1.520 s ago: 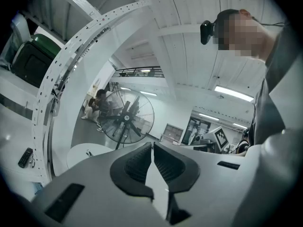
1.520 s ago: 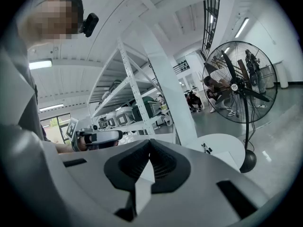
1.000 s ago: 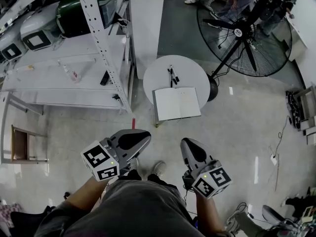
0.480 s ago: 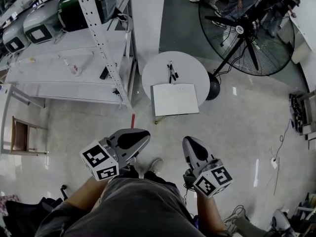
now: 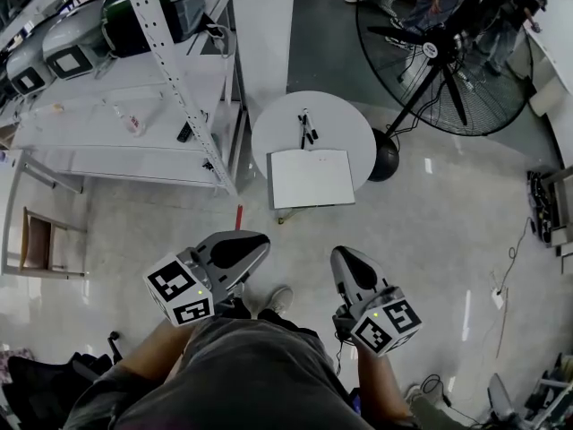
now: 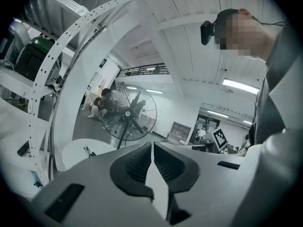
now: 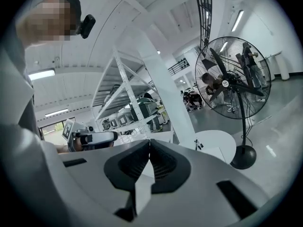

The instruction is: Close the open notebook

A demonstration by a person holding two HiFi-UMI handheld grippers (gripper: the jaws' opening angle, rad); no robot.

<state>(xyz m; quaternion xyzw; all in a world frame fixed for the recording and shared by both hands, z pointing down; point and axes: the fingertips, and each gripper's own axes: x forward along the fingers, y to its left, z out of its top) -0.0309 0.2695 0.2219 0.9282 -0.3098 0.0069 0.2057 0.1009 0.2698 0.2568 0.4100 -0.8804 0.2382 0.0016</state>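
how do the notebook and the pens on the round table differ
The notebook is broad, white and rectangular, lying open; the pens are thin and dark. The notebook sits at the near rim of the round white table, the pens nearer its middle, apart from the notebook. Both lie flat on that table.

Upper centre of the head view: a round desk [image 5: 354,128]. On its lower edge, the open notebook [image 5: 311,177], overhanging toward the floor; pens [image 5: 306,131] just above it on the desk. Left of the desk, a shelf rack [image 5: 89,150]; to its upper right, a standing fan [image 5: 431,50]. Far left, a chair [image 5: 36,245]. Lower half: left gripper [image 5: 260,242] and right gripper [image 5: 344,258] side by side, well apart from the desk.
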